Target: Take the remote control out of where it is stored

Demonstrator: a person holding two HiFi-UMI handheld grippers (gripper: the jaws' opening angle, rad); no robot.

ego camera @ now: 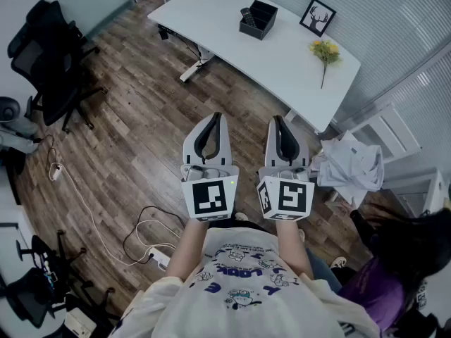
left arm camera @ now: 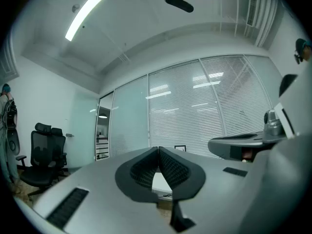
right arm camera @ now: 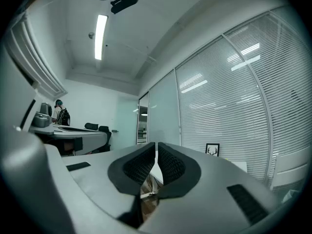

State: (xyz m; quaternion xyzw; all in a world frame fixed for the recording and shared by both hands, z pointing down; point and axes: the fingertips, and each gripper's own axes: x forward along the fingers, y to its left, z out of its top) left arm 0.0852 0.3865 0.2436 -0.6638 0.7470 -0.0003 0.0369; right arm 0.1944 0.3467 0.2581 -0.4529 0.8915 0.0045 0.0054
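**A:** Where are the two tools?

**B:** They are side by side above the brown wooden plank floor (ego camera: 134,125), just ahead of the person's white printed shirt (ego camera: 246,294). The left gripper (ego camera: 211,120) has its grey jaws pressed together. The black ribbed pads meet at the tips with nothing between them. The right gripper (ego camera: 281,122) is just beside it, with its jaws closed to a hairline and nothing in them either.

**A:** And the remote?

**B:** The slim dark remote control (ego camera: 246,14) stands tilted inside the black open-topped box (ego camera: 266,22), at the box's left end as the head view shows it. The box sits on the white rectangular desk (ego camera: 225,44). The desk is well apart from both grippers, across the floor ahead of them.

**A:** Is anything else on the desk?

**B:** A black-framed picture of antlers (ego camera: 318,17) stands upright near the box, toward the desk's right end. A sprig of yellow flowers (ego camera: 325,51) lies beyond it, close to the corner.

**A:** What about the rest of the room?

**B:** A black mesh office chair (ego camera: 49,58) stands at the left. A white power strip (ego camera: 159,258) with looping cables lies on the floor near the person's left arm. A crumpled white cloth heap (ego camera: 350,166) sits at the right. A second person (ego camera: 398,263) with dark hair is in the lower right corner. White slatted blinds (left arm camera: 195,106) fill the wall in both gripper views.
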